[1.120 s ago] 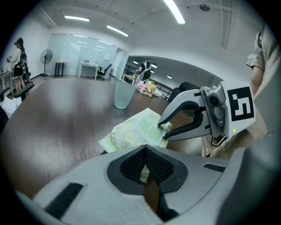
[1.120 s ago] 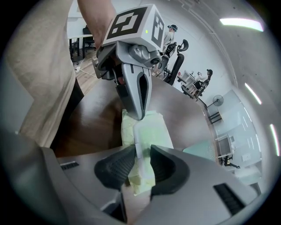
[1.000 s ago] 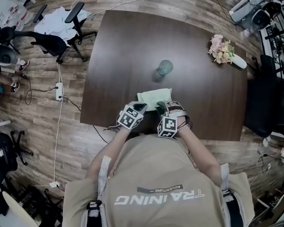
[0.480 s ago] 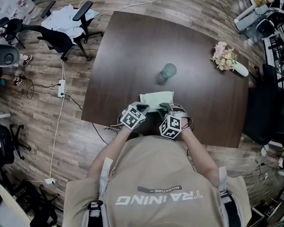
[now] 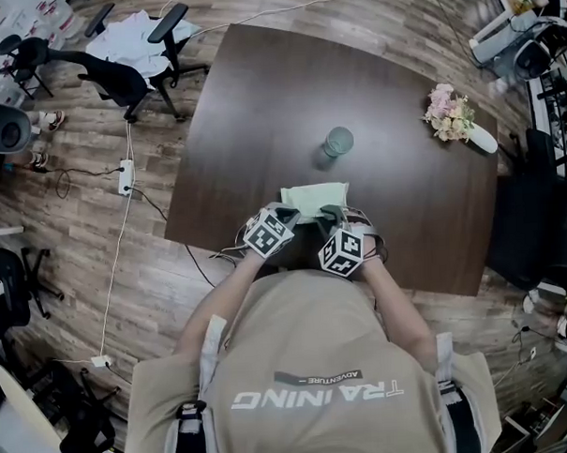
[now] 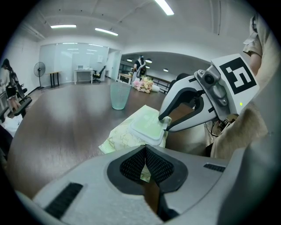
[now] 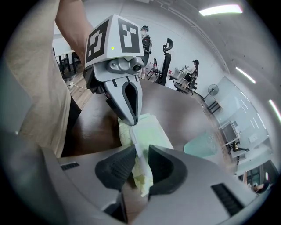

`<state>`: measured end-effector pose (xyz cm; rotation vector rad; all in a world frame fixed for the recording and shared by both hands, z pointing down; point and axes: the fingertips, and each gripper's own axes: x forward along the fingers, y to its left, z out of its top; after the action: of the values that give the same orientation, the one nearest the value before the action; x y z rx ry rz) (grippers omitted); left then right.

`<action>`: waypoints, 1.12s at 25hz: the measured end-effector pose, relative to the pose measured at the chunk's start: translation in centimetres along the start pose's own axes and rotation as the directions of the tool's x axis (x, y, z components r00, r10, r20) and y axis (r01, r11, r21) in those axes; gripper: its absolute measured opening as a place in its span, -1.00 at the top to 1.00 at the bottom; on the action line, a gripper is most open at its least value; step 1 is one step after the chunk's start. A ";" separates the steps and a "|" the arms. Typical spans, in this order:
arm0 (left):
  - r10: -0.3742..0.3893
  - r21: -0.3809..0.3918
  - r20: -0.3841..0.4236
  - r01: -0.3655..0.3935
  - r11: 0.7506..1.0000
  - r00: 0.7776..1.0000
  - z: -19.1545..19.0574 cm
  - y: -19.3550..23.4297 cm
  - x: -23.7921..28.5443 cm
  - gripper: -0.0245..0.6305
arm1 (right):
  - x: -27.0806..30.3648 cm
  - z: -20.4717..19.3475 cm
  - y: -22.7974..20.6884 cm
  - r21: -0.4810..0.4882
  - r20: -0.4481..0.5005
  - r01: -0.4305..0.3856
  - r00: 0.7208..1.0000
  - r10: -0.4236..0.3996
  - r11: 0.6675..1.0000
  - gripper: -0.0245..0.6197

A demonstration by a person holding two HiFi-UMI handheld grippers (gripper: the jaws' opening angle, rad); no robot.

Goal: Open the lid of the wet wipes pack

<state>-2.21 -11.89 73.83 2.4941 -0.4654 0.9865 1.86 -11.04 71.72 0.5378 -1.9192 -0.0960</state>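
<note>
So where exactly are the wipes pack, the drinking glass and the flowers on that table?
Wipes pack [image 5: 310,197]: head view, on its pale green top face.
Glass [image 5: 337,141]: head view, on the middle of its round top.
Flowers [image 5: 445,110]: head view, on the pink blooms.

The person wears a beige T-shirt [image 5: 308,351] with short sleeves. On its back there are large white letters, "TRAINING", and under them a small dark bar with the word "ADVENTURE". Pale straps [image 5: 207,342] with black buckles go over both shoulders. The left hand-held gripper [image 6: 145,151] and the right hand-held gripper [image 7: 139,154] have light grey shells and black ribbed pads [image 7: 115,169]. Each one carries a white cube [image 7: 113,37] with black square markers and one small green light [image 7: 112,48]. The fingers [image 6: 172,96] are long and pale grey, with an open slot inside. Thin cables [image 6: 218,125] are seen behind the right one's cube.
</note>
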 end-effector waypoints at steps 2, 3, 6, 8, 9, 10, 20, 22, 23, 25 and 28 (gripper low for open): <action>0.003 0.008 0.002 -0.003 1.000 1.000 0.0 0.0 0.0 0.90 | 0.0 0.1 0.1 0.014 0.001 0.001 1.000 -0.001 1.000 0.66; 0.004 0.013 0.002 -0.004 1.000 1.000 0.0 0.1 0.1 0.90 | -0.1 0.1 0.0 0.020 0.004 0.005 1.000 -0.005 1.000 0.66; 0.001 0.017 -0.007 -0.001 1.000 1.000 0.0 0.1 0.1 0.90 | -1.1 0.7 -0.9 0.040 0.040 0.043 0.998 -0.044 0.998 0.70; -0.005 0.011 0.001 0.005 1.000 1.000 -0.1 0.2 0.2 0.90 | -1.9 1.2 -1.9 0.044 0.063 0.072 0.995 -0.074 0.996 0.76; -0.004 0.006 0.004 0.004 1.000 1.000 -0.3 0.3 0.3 0.90 | -2.0 1.5 -2.3 0.043 0.068 0.078 0.994 -0.081 0.996 0.78; -0.004 0.000 0.004 0.004 1.000 1.000 -0.5 0.4 0.3 0.90 | -2.1 1.7 -2.6 0.040 0.070 0.081 0.994 -0.084 0.996 0.78; -0.025 -0.021 0.022 0.026 0.999 0.999 0.0 0.0 0.0 0.90 | -2.6 1.6 -3.3 0.060 0.059 0.086 0.994 -0.089 0.995 0.80; -0.033 -0.035 0.030 0.034 0.999 0.999 0.1 0.1 0.0 0.90 | -2.7 1.5 -3.4 0.105 0.060 0.076 0.995 -0.083 0.991 0.80; -0.038 -0.041 0.035 0.039 0.998 0.999 0.2 0.1 -0.1 0.90 | -2.7 1.5 -3.4 0.127 0.059 0.070 0.995 -0.078 0.989 0.80; -0.043 -0.039 0.041 0.045 0.998 0.998 0.1 0.1 -0.1 0.90 | -2.7 1.6 -3.4 0.144 0.056 0.064 0.996 -0.073 0.987 0.80; -0.038 0.007 0.029 0.038 0.999 0.999 -0.2 0.3 0.2 0.90 | -2.6 1.9 -4.0 0.144 0.054 0.072 0.995 -0.081 0.987 0.80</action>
<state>-2.34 -12.03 74.19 2.5171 -0.4227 0.9394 2.26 -13.89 67.46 0.7113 -1.9730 -0.0254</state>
